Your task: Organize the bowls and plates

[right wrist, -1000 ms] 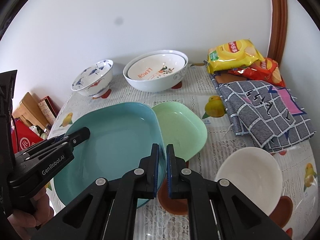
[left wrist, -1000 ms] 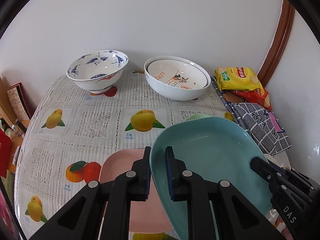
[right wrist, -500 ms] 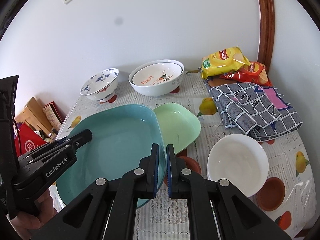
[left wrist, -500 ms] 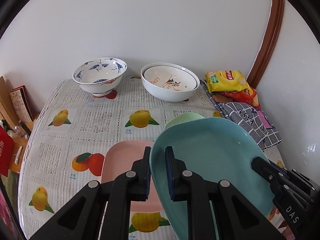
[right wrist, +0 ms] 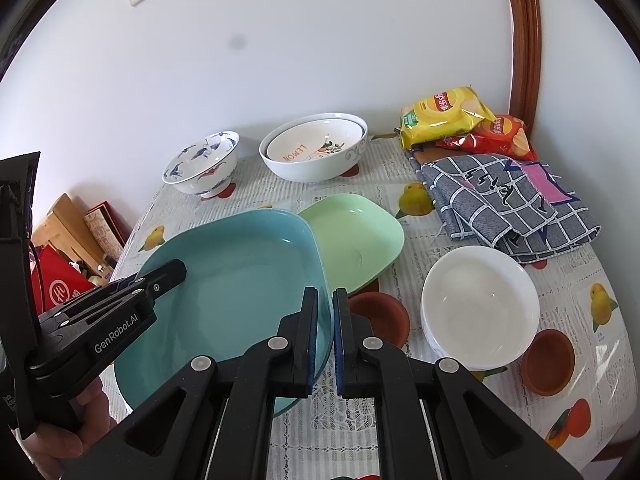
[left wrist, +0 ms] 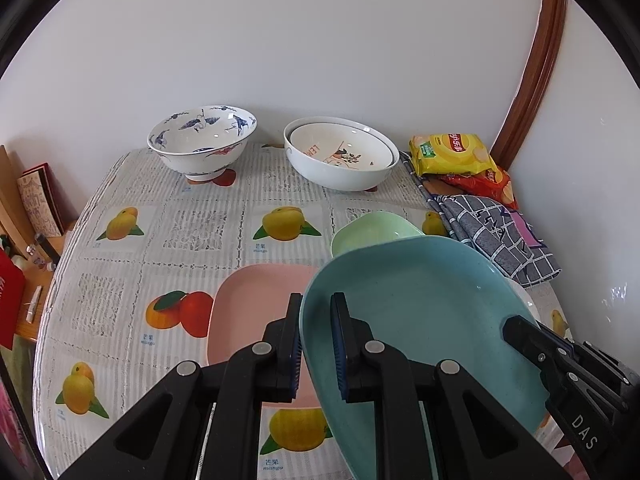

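Both grippers hold a large teal plate (left wrist: 424, 320) (right wrist: 240, 280) in the air above the table. My left gripper (left wrist: 315, 340) is shut on its left rim. My right gripper (right wrist: 325, 336) is shut on its right rim. A pink plate (left wrist: 256, 300) lies below it on the table. A light green plate (left wrist: 372, 232) (right wrist: 356, 240) lies just beyond. A white bowl (right wrist: 480, 304) sits to the right. A blue-patterned bowl (left wrist: 202, 140) (right wrist: 202, 162) and two nested white bowls (left wrist: 342, 152) (right wrist: 314, 146) stand at the back by the wall.
A fruit-print tablecloth (left wrist: 120, 280) covers the table. Chip bags (right wrist: 444, 116) and a checked cloth (right wrist: 504, 200) lie at the back right. Brown printed fruit halves (right wrist: 548, 360) show on the cloth. Boxes (right wrist: 76, 232) stand off the table's left edge.
Both grippers have risen and pulled back with the teal plate. More of the pink plate and the table show beneath it.
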The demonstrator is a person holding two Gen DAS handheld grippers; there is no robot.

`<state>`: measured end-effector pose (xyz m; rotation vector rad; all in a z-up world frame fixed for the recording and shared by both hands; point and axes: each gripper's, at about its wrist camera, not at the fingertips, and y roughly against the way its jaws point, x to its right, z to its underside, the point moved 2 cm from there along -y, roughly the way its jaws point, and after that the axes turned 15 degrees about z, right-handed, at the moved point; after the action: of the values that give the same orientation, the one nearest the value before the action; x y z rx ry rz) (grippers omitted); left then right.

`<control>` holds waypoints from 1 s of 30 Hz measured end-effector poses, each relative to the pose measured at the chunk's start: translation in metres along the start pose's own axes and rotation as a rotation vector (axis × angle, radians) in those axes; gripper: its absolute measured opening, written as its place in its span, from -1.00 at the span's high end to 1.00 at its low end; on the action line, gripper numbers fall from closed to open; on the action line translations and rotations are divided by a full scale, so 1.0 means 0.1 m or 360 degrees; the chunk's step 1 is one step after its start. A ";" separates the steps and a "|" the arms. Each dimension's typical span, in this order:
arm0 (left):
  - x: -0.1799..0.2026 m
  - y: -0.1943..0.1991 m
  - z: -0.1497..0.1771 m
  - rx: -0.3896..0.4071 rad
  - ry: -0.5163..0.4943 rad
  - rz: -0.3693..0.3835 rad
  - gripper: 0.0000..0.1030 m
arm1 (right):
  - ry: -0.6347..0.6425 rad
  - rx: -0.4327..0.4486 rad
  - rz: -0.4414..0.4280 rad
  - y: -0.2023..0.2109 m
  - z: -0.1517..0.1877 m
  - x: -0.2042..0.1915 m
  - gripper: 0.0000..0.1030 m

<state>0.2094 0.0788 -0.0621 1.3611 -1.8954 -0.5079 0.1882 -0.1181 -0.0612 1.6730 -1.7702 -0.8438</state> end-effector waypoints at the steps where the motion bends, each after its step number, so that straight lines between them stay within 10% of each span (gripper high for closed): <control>1: -0.01 0.00 0.01 -0.0002 0.0000 0.0003 0.74 | 0.0000 -0.0002 0.0004 0.00 0.01 0.00 0.86; 30: -0.70 -0.30 0.22 -0.0144 0.0129 -0.0054 0.74 | 0.0098 -0.0190 -0.0007 -0.49 0.24 -0.52 0.85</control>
<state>0.2234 0.1312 -0.1204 1.3368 -1.7658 -0.5412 0.2056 -0.0654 -0.1131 1.6092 -1.6427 -0.8727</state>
